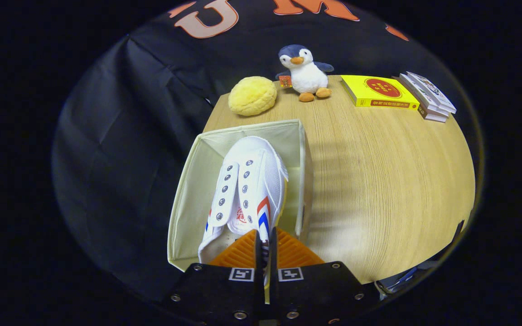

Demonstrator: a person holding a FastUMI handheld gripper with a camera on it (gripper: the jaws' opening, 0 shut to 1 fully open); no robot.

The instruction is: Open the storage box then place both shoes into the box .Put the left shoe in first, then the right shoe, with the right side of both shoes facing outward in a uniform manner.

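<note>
Tool (pixel 265 244) clenched on shoe (pixel 247 185), orange fingers (pixel 238 256) pinching the thin heel-side collar, likely for hanging it steady over the open storage box (pixel 184 181). Shoe sitting inside the box mouth, near the right wall, long axis running near-to-far, toe pointing far toward the yellow plush (pixel 252 95), laces side up. Box standing at the table (pixel 379 181) left edge. Second shoe unseen.
</note>
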